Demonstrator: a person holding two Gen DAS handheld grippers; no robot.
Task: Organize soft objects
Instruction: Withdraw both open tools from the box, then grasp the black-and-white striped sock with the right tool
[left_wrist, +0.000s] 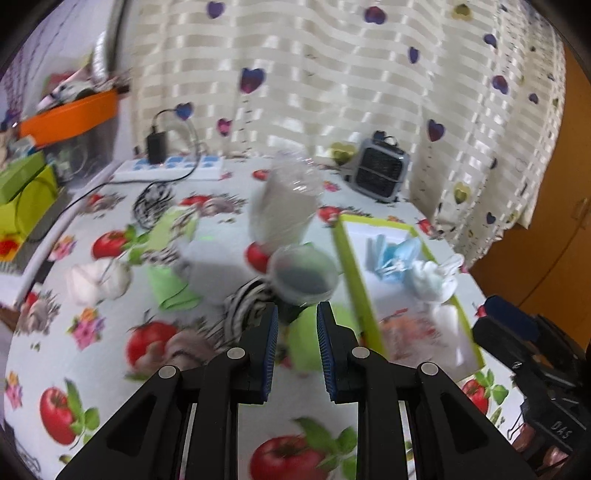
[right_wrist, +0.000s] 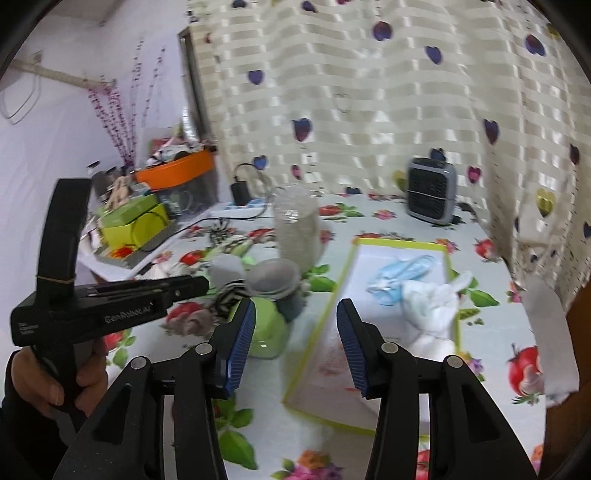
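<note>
Fingers parted and empty, your left gripper (left_wrist: 297, 314) lines up on the lime-green cloth (left_wrist: 310, 343) at twelve o'clock, while your spread right gripper (right_wrist: 295, 314) waits beside the green-rimmed tray (right_wrist: 452, 258) at two o'clock.

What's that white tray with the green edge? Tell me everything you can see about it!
The tray is a flat rectangle with a white floor and a thin lime-green rim, and looks like plastic or card. It lies flat on the tomato-print tablecloth, right of the clear jar. Inside, toward its far end, sit crumpled blue face masks and a white cloth. Its near end shows a faint reddish blur, too unclear to name. Neither gripper touches it.
</note>
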